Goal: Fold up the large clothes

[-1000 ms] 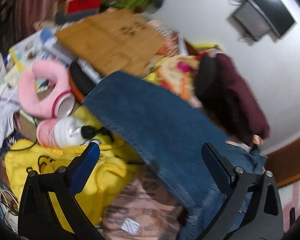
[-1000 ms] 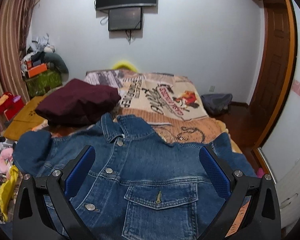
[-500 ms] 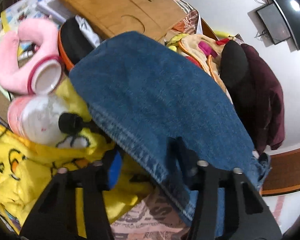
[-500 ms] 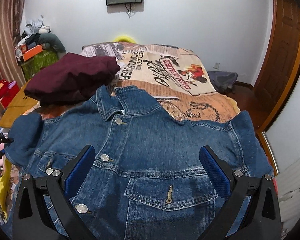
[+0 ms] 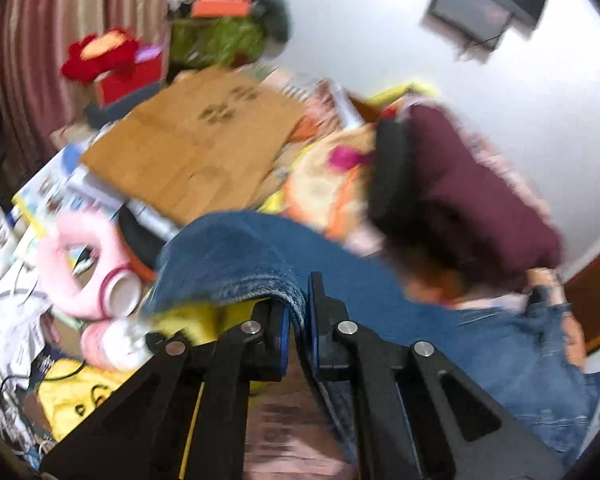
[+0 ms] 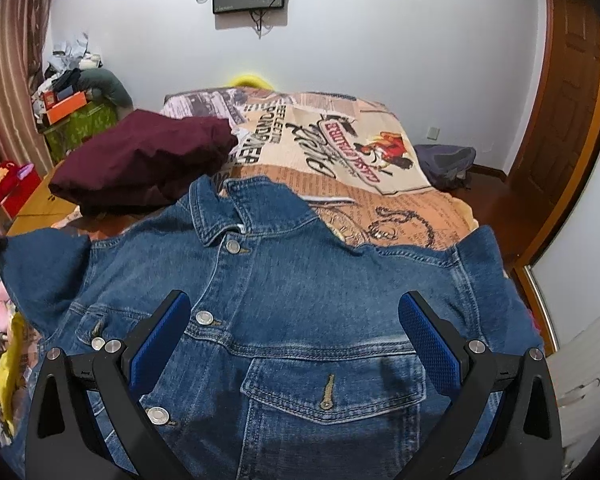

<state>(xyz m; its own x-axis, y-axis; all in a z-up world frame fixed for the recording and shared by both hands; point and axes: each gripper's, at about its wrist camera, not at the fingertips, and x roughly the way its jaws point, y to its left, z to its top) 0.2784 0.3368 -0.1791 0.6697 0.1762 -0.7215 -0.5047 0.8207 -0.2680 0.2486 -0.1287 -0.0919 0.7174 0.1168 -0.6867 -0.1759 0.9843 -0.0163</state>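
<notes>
A blue denim jacket [image 6: 300, 300] lies front up on the bed, collar away from me, buttons and a chest pocket showing. In the left wrist view its sleeve [image 5: 236, 256] hangs over the bed's side. My left gripper [image 5: 298, 312] is closing to a tight pinch on the sleeve's hem, with the denim pressed between the blue pads and lifted. The same sleeve [image 6: 40, 268] shows raised at the left of the right wrist view. My right gripper [image 6: 294, 304] hovers open above the jacket's chest with nothing between its fingers.
A folded maroon garment [image 6: 140, 164] lies on the printed bedspread [image 6: 340, 148] behind the jacket. Beside the bed lie a cardboard sheet [image 5: 196, 144], a pink neck pillow [image 5: 84, 264], yellow cloth [image 5: 72, 400] and papers. A dark bag [image 6: 444, 160] sits by the wooden door [image 6: 560, 120].
The left gripper went from wide open to shut on the sleeve's hem and lifted it. The right gripper edged closer over the jacket and stayed open.
</notes>
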